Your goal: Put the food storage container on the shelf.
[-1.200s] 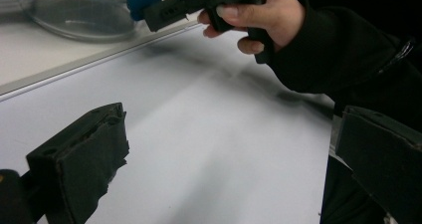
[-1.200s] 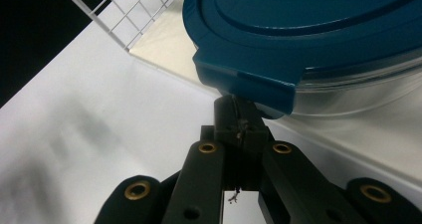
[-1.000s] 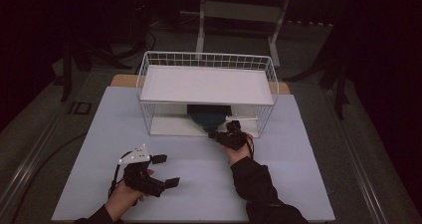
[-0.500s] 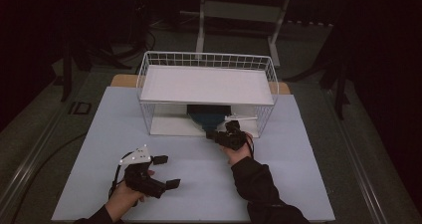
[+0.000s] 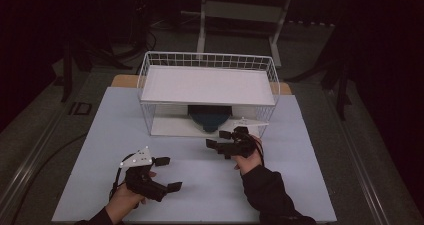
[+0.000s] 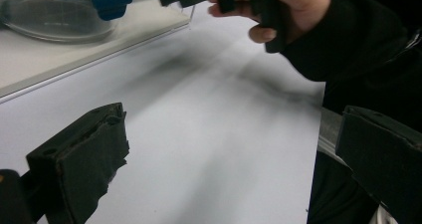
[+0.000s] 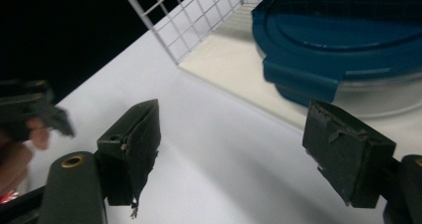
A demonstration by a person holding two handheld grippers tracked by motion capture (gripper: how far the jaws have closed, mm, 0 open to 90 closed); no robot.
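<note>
High view: fixed overhead, faced forward and down over the whole bench [image 5: 120, 135]. Left gripper view: close, low over the bench top, faced across it. Right gripper view: close, faced the wire rack [image 7: 174, 20]. Shared: blue-lidded container [image 7: 343, 45] at 12 o'clock.

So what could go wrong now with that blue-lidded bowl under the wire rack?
The bowl sits at the front edge of the rack's lower shelf, so a bump might slide it off. The right hand-held gripper, jaws just opened with nothing between them, is close to the lid's tab and could snag it while moving.
</note>
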